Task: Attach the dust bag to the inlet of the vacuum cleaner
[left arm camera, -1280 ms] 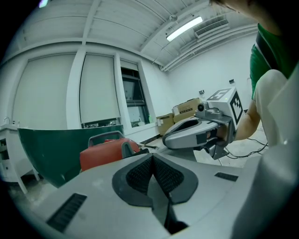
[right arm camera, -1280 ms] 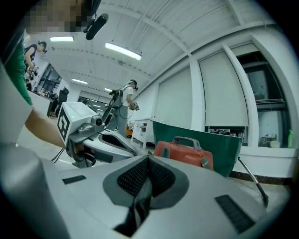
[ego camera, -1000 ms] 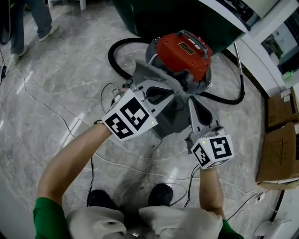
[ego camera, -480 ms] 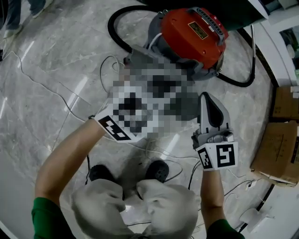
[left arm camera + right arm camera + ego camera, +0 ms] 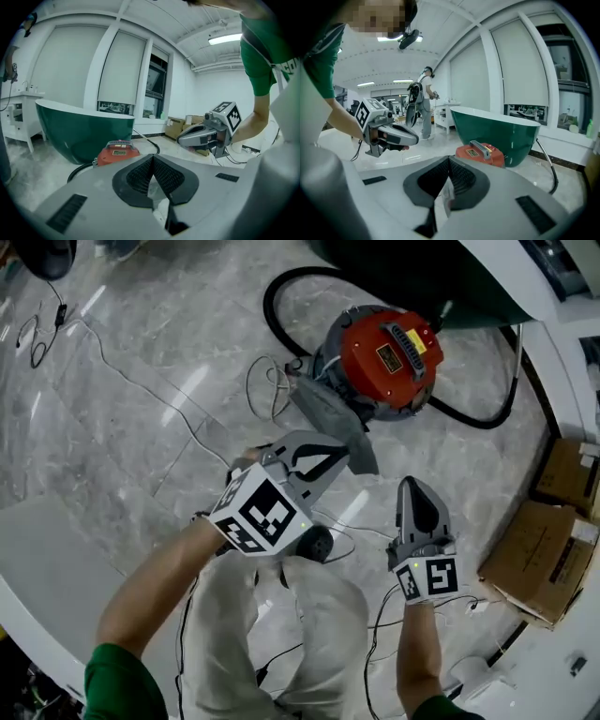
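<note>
The red vacuum cleaner (image 5: 389, 352) stands on the marble floor. A grey dust bag (image 5: 330, 413) lies flat against its front and runs toward me. In the head view my left gripper (image 5: 349, 454) hovers with its tip over the bag's near end. Its jaws meet, with nothing between them. To its right, my right gripper (image 5: 413, 482) is held above the floor, also shut and empty. The left gripper view shows the vacuum (image 5: 117, 152) beyond the shut tips (image 5: 152, 157) and the right gripper (image 5: 206, 133) beside them. The vacuum (image 5: 480, 153) sits past the right gripper's shut tips (image 5: 449, 159).
A black hose (image 5: 281, 310) loops round the vacuum. A dark green bathtub (image 5: 422, 277) stands behind it. Cardboard boxes (image 5: 548, 554) sit at the right, and thin cables (image 5: 141, 381) trail over the floor. A person (image 5: 424, 103) stands far off.
Both grippers have lifted up and back from the dust bag at the vacuum. The head view has risen too, so the vacuum now looks smaller and further away.
</note>
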